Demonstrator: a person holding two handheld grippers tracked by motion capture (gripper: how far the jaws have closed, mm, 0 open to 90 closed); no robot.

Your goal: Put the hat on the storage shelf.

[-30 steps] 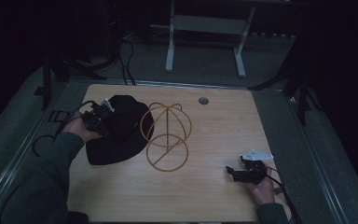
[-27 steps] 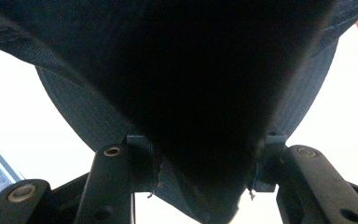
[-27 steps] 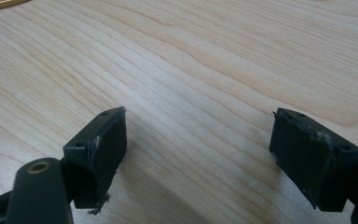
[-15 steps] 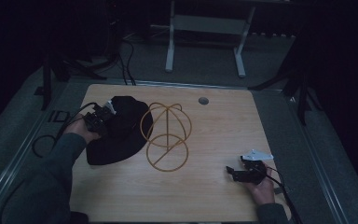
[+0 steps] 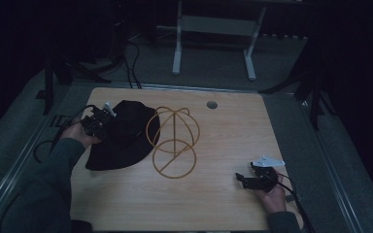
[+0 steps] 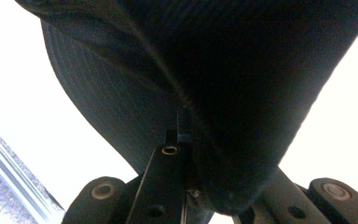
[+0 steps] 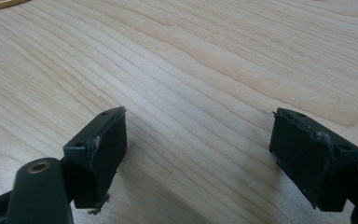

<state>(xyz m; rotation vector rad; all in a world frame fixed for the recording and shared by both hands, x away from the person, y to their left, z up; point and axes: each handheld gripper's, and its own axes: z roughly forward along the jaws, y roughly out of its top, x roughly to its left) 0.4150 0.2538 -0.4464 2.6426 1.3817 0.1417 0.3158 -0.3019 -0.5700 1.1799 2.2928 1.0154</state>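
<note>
Here the black hat point(image 5: 121, 136) lies on the left part of the wooden tabletop point(image 5: 223, 131), with its brim spread flat and its lower edge close to the left edge of the wood. The left tongs point(image 5: 102, 121) are at the hat's upper left side, and a hand point(image 5: 75, 133) holds them there. In the left gripper view the dark cloth of the hat point(image 6: 205, 79) fills the space above the jaws, and the jaws are pinched close together with a fold of the cloth between them. Just to the right of the hat stands a gold wire stand point(image 5: 174, 141) made of rings, and the hat's right edge touches or slips a little under its rings; I cannot tell which. The right tongs point(image 5: 247, 180) rest near the bottom right corner of the tabletop, well apart from the hat and the stand. In the right gripper view the right tongs point(image 7: 198, 154) are spread wide, with bare wood between the two pads point(image 7: 105, 149). There is lots of open wood in the middle and on the right side, between the stand and the right tongs. A small round grey hole point(image 5: 212, 105) sits near the far edge of the tabletop.
</note>
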